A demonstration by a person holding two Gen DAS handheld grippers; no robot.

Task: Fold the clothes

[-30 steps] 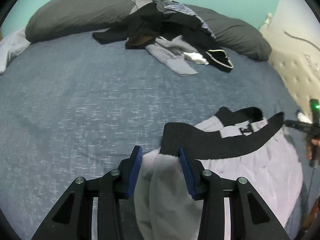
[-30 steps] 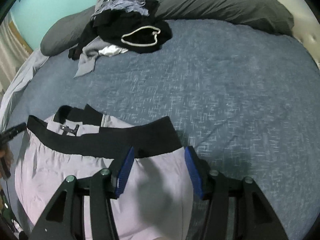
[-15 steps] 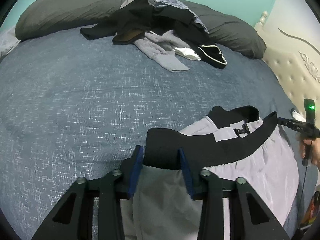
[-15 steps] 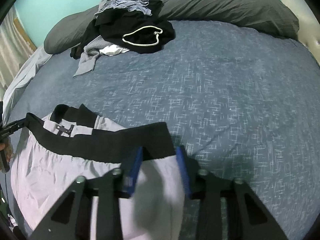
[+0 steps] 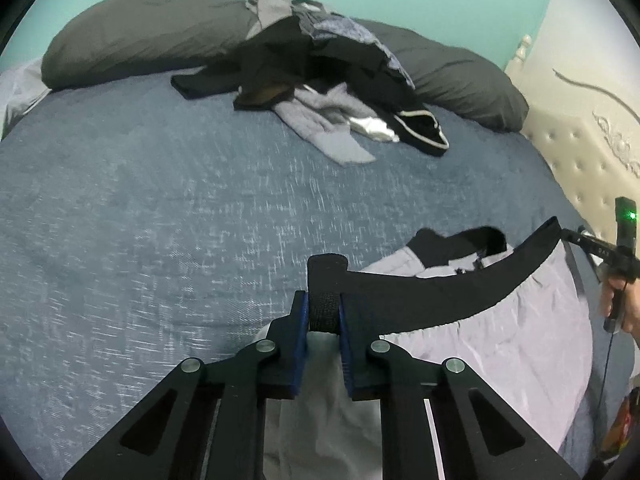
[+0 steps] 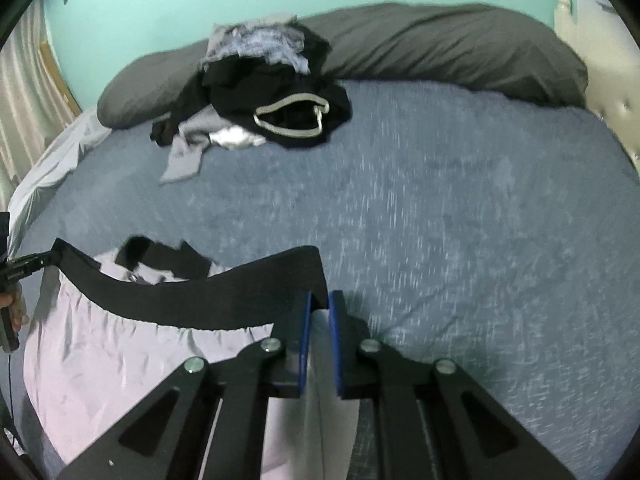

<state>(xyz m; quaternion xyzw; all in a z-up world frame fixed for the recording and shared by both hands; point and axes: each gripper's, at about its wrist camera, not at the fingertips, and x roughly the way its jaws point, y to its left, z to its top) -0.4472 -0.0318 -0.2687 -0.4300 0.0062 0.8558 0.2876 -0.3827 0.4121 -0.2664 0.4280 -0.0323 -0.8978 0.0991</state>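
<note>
We are working over the bed (image 5: 160, 220), with a heap of dark clothes (image 5: 320, 80) lying by the grey pillows (image 6: 440, 48). The pale shorts (image 5: 500, 360) are hanging near its front edge (black waistband (image 6: 180, 300) stretched between us), left tool (image 5: 324, 312) and right tool (image 6: 318, 312) each clamping one end.

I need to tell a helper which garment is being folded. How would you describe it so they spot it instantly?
On the blue bed, look at the near edge, away from the dark pile of clothes by the grey pillows. The pale lilac shorts lie there alone, their broad black waistband pinched at each end by a gripper.
</note>
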